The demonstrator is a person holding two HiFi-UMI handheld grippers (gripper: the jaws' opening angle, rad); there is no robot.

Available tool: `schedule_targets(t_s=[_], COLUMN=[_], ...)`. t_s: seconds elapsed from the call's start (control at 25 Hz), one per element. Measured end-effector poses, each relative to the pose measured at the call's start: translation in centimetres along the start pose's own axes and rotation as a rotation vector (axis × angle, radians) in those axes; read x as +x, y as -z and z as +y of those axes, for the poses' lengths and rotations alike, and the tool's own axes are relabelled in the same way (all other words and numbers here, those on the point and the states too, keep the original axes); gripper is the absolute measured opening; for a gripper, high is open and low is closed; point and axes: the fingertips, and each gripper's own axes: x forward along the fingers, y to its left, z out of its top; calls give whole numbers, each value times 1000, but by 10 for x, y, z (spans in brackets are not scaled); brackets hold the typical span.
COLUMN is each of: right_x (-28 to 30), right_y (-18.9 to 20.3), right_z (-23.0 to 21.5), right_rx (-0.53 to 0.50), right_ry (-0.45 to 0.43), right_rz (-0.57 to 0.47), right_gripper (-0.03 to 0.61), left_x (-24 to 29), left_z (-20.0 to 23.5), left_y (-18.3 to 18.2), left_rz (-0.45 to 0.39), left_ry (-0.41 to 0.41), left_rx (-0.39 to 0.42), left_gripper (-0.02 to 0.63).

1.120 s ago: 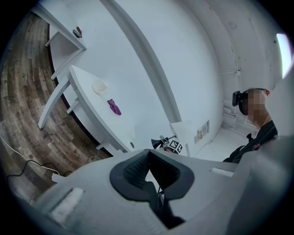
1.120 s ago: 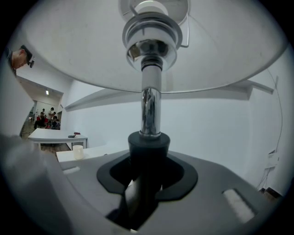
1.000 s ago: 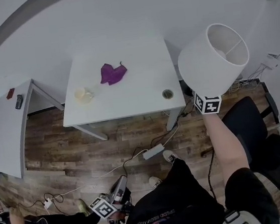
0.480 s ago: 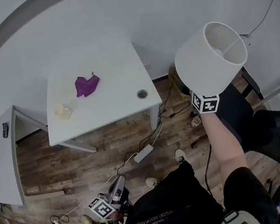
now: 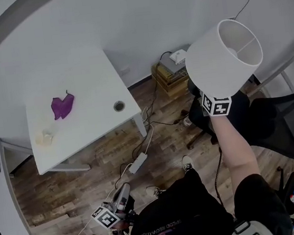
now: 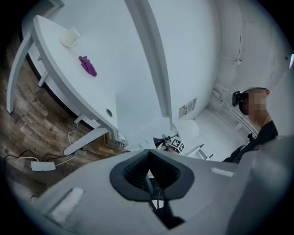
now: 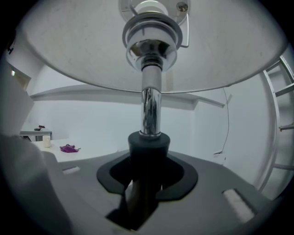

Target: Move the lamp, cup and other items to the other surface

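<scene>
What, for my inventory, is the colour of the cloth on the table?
Purple cloth; head view shows it best.

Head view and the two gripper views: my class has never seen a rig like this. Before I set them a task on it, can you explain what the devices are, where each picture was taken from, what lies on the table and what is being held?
There is no robot here. A person holds a two-jaw tool, a hand-held gripper, in each hand. The head view comes from a camera on the person's head, looking steeply down at a white table. On that table lie a purple cloth and a pale cup. Each of the other two pictures comes from a camera riding on one gripper, looking along its jaws. The right hand-held gripper is closed round the stem of a lamp with a white shade, held up in the air away from the table. The left hand-held gripper is low beside the person, jaws together, holding nothing.
</scene>
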Motion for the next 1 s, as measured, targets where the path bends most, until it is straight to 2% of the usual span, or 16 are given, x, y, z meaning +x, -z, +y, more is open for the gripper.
schedule_targets(t_s=[0.24,0.48,0.72,1.0], right_x=[-10,-23,-43,-71], right_y=[30,59,101,160], right_z=[-82,-165,-245,-314], right_rx=[34,66,108,170], right_ry=[71,134,214,318], right_rz=[28,47,65,110], right_gripper=[129,129,129,129], left_x=[62,131,182,228], left_z=[-14,-34,-46,-52], left_y=[18,51,81,105], left_rz=[63,155,244,322], left_ry=[4,28,6,-26], left_rx=[-23,-30,-26,-36], left_gripper=[-2,-2,-2,-2])
